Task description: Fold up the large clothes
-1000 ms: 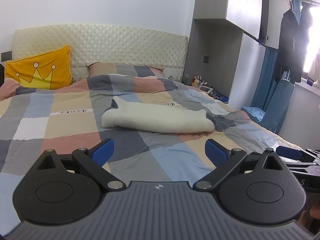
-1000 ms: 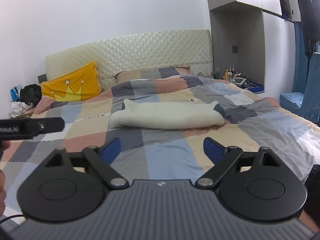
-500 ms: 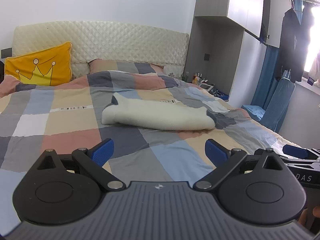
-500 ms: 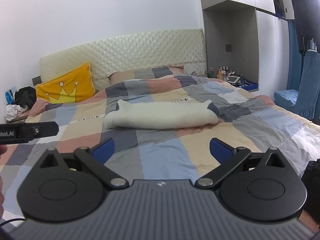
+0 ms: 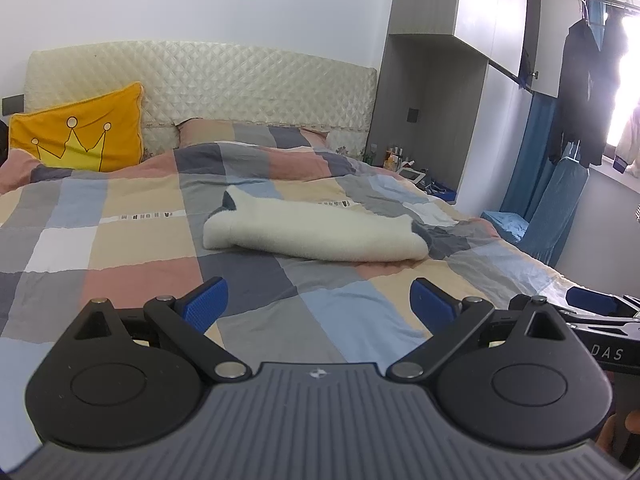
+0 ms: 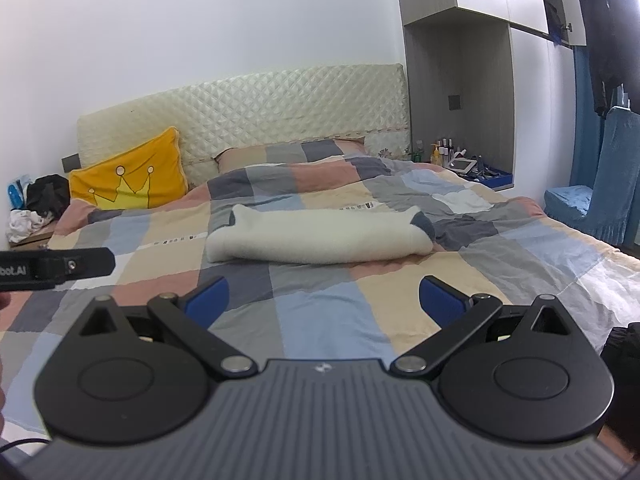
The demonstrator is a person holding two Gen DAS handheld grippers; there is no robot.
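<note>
A cream fleece garment point(image 5: 316, 234) with dark grey trim lies folded into a long bundle across the middle of the checked bed; it also shows in the right wrist view point(image 6: 320, 240). My left gripper point(image 5: 318, 302) is open and empty, held back from the garment over the near part of the bed. My right gripper point(image 6: 324, 298) is open and empty too, at about the same distance. Each gripper shows at the edge of the other's view: the right gripper's body point(image 5: 600, 320), the left gripper's body point(image 6: 56, 268).
The bed's checked quilt point(image 5: 120, 240) fills the foreground. A yellow crown cushion point(image 5: 80, 136) leans on the quilted headboard point(image 5: 200, 76). A bedside shelf with bottles point(image 6: 460, 160) is at the right, with a blue-covered chair point(image 6: 592, 200). Clothes pile at the left point(image 6: 36, 204).
Both grippers have drawn back a little and tilted up slightly; the garment sits a bit lower and farther in view. The right jaws widened slightly. The garment itself has not moved.
</note>
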